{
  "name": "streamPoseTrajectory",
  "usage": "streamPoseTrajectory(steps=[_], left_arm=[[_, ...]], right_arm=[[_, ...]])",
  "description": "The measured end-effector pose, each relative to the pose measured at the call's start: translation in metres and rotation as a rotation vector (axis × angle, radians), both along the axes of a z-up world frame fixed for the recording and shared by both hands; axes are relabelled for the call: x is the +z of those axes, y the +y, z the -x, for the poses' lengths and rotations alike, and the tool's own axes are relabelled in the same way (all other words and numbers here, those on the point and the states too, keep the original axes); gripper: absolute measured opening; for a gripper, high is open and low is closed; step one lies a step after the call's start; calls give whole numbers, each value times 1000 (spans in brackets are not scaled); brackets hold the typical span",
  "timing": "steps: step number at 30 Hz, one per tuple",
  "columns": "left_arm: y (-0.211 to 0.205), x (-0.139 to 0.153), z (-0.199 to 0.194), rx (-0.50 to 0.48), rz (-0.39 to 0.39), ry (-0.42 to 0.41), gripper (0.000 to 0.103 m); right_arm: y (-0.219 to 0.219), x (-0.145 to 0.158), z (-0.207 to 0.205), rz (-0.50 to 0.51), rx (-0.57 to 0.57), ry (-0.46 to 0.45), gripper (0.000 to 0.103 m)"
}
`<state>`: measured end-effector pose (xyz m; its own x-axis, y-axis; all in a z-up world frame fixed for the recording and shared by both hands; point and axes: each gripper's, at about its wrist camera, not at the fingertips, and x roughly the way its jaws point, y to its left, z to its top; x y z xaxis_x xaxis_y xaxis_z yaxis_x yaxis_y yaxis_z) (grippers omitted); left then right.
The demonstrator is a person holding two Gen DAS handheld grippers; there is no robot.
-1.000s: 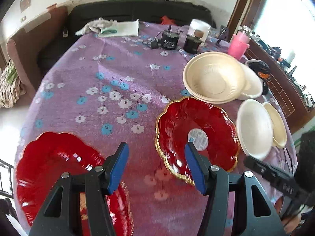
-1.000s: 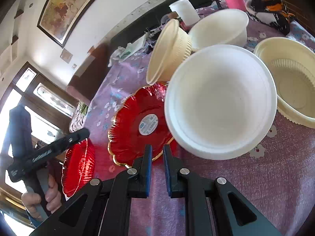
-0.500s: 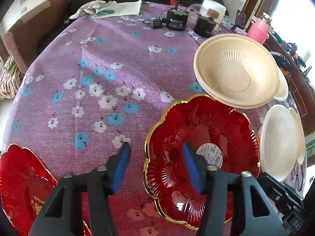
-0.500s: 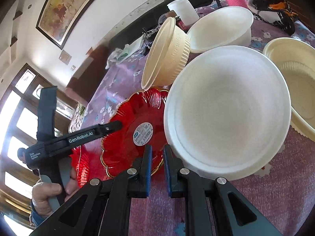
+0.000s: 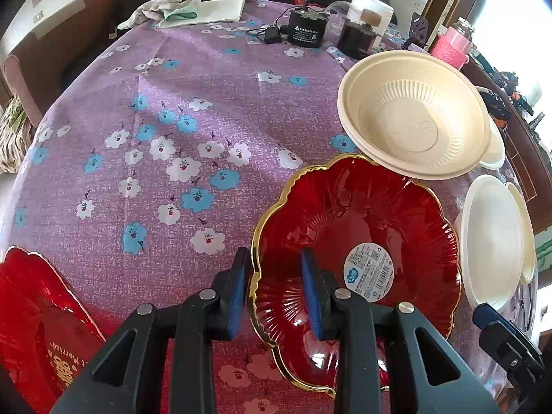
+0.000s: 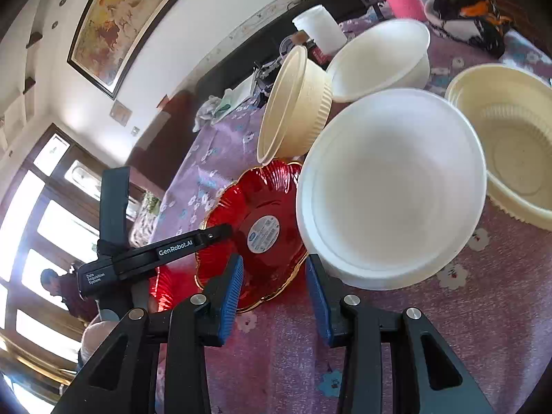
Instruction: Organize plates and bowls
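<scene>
A red plate (image 5: pixel 362 227) with a gold rim and a round sticker lies on the purple flowered cloth. My left gripper (image 5: pixel 276 289) straddles its near-left rim. Its jaws are closing, one pad outside and one inside the rim, with gaps still showing. In the right wrist view the same plate (image 6: pixel 255 227) lies ahead of my right gripper (image 6: pixel 274 296). That gripper's jaws are opening above the cloth, and the pads touch nothing. A white foam bowl (image 6: pixel 390 186) sits just right of the plate. A tilted cream ribbed bowl (image 5: pixel 414 114) leans over the plate's far edge. A second red plate (image 5: pixel 31 317) lies at the lower left.
Another cream bowl (image 6: pixel 517 145) and a white bowl (image 6: pixel 379 58) stand further right and back. Black gadgets with cables (image 5: pixel 303 27), a white jar (image 5: pixel 371 10), a pink bottle (image 5: pixel 452 43) and a cloth (image 5: pixel 158 10) line the table's far side. A dark sofa stands behind.
My left gripper came forward and down onto the stickered red plate's rim, and its jaws narrowed around it. My right gripper's jaws went from shut to apart; that hand barely moved.
</scene>
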<state>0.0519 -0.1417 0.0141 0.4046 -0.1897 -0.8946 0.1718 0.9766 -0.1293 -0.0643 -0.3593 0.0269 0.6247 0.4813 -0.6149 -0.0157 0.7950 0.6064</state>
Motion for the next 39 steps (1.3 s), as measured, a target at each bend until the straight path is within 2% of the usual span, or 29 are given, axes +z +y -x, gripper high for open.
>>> streamPoseTrajectory(steps=[9,12,14,16,23,31,39], left_arm=[[0,-1,-2,-8,-6,-8,29],[-1,-1,-2,-8,-12,-13,29],[-3,-1,-1,-11,-19,-20,29],[-6,-2,0,-14,-29,-26,28],[-1,7,18,-14,-19,-53,28],[19,26,53,-5,45,-103,28],[35,33,87,-5,80,-131,28]], right_arm=[[16,-15,-13,56,-2,74,34],[18,-23,-18,85,-21,110,29],[17,-26,-18,71,-26,109,26],[17,-23,-19,91,-35,82,16],[15,-19,-13,113,-41,43,15],[15,-7,5,73,-15,14,15],[23,-4,23,46,21,2,15]])
